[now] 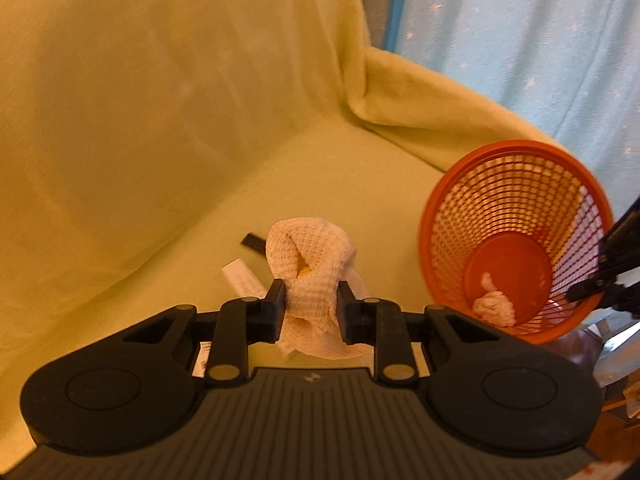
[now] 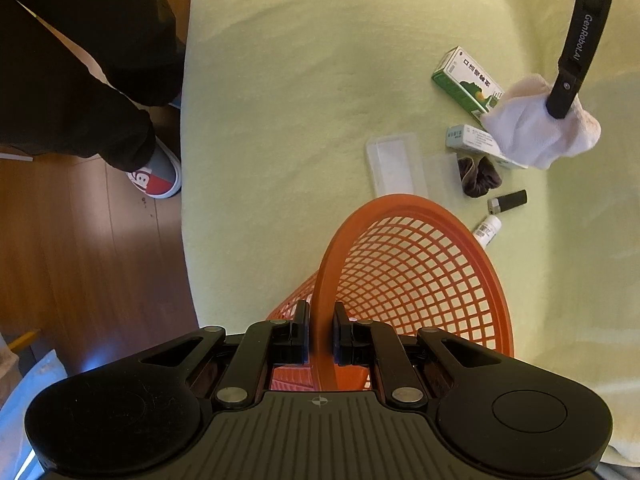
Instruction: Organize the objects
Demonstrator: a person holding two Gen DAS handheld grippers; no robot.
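the left claw (image 1: 311, 307) is pinched on a bunched white knit cloth (image 1: 310, 264), lifted clear of the yellow-green bed cover (image 2: 280, 100). the right claw (image 2: 320, 340) is clamped on the rim of the orange mesh basket (image 2: 420, 264), tipping its mouth toward the cloth; another pale wad (image 1: 494, 306) already lies at the bottom of the basket.

the step in hand looks like dropping the cloth in. to do it well, i'd carry the cloth right over the basket's mouth before opening, since loose folds hang below the grip and could catch on the rim. the right claw should keep the basket steady and tilted just enough, as it's light and would swing.

left on the bed cover, near the basket's far side: a green box (image 2: 466, 82), a white box (image 2: 476, 140), a clear lid (image 2: 394, 164), a dark scrunchie (image 2: 478, 176), a small black piece (image 2: 508, 201) and a white bottle (image 2: 487, 230).
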